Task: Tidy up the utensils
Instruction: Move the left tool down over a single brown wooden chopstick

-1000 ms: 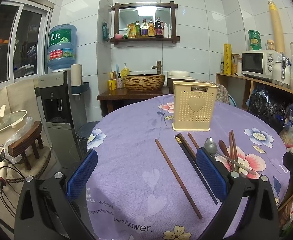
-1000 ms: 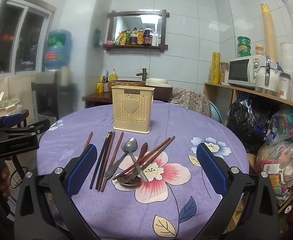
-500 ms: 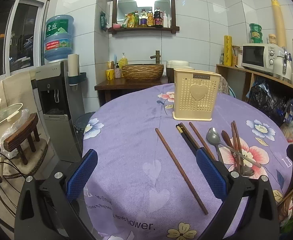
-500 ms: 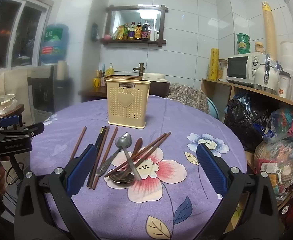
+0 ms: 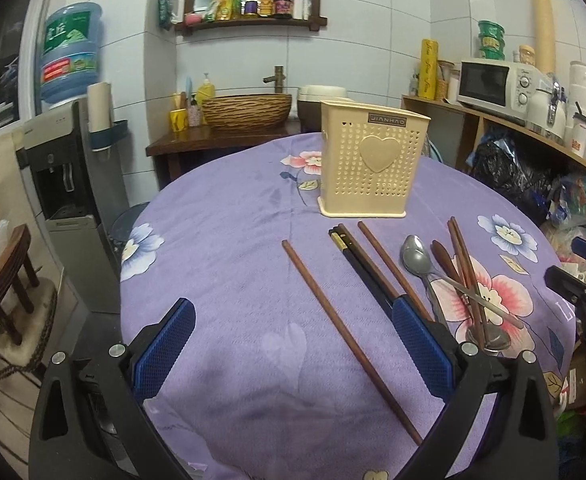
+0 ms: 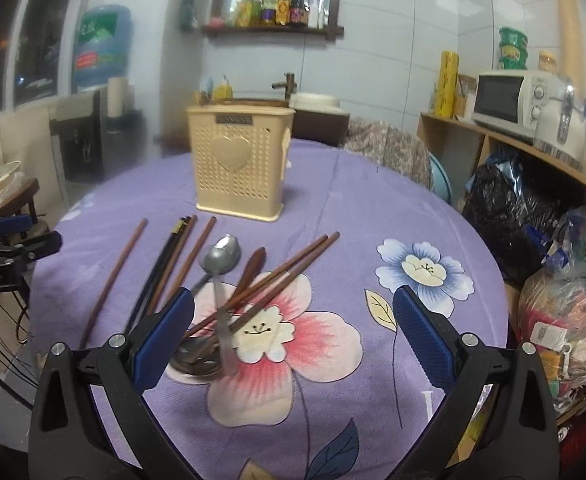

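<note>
Left to right on the purple tablecloth (image 5: 221, 240) before the beige caddy (image 5: 373, 160), thin, stiff, light chopsticks (image 5: 349, 336) and slick metal spoons (image 6: 220, 258) probably want mid-shaft pinches, while left gripper (image 5: 293, 352) and right gripper (image 6: 293, 340) gape wide, empty.

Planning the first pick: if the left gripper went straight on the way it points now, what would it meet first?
Probably the lone brown chopstick, which lies on the purple tablecloth between the open left gripper fingers; depth is uncertain. The cream utensil holder stands farther on.
</note>
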Demonstrator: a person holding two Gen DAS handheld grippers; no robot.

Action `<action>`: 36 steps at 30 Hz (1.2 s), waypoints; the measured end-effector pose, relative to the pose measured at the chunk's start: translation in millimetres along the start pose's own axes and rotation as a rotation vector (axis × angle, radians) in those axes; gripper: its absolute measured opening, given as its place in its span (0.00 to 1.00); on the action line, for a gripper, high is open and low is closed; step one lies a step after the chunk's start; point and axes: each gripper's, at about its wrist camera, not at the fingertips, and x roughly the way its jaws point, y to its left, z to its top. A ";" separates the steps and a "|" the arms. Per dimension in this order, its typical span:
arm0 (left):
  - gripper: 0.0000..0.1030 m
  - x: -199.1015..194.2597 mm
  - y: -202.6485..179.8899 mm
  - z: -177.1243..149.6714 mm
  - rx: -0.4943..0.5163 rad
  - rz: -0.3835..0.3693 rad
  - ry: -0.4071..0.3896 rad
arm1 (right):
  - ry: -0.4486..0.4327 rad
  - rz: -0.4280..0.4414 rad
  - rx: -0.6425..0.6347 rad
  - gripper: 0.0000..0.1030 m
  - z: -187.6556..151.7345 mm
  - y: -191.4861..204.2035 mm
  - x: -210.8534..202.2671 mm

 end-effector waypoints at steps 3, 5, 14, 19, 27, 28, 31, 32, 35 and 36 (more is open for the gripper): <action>0.92 14.9 0.1 7.8 0.032 -0.009 0.048 | 0.086 -0.003 0.023 0.95 4.7 -10.3 28.0; 0.88 26.3 1.2 12.8 0.045 -0.018 0.090 | 0.132 0.005 0.064 0.95 5.6 -18.5 41.5; 0.67 72.0 12.2 22.5 -0.070 -0.067 0.259 | 0.119 0.067 0.065 0.94 9.7 -7.4 45.0; 0.55 90.6 6.3 24.6 -0.068 -0.037 0.301 | 0.104 0.078 0.012 0.94 9.6 3.3 41.9; 0.47 116.5 0.0 26.4 -0.059 0.030 0.371 | 0.113 0.141 -0.028 0.73 15.5 11.7 46.2; 0.47 118.5 -0.2 26.2 -0.066 0.035 0.379 | 0.116 0.156 -0.034 0.72 17.0 13.2 47.0; 0.47 120.7 -2.7 27.7 -0.064 0.043 0.383 | 0.130 0.208 -0.067 0.67 21.1 20.1 51.7; 0.47 121.8 -3.9 28.1 -0.061 0.045 0.384 | 0.138 0.222 -0.074 0.66 22.3 22.6 54.6; 0.46 125.6 -6.3 31.2 -0.060 0.040 0.384 | 0.164 0.268 -0.095 0.61 25.1 30.2 63.2; 0.45 126.8 -6.5 31.7 -0.060 0.038 0.382 | 0.170 0.291 -0.104 0.59 27.1 33.8 66.3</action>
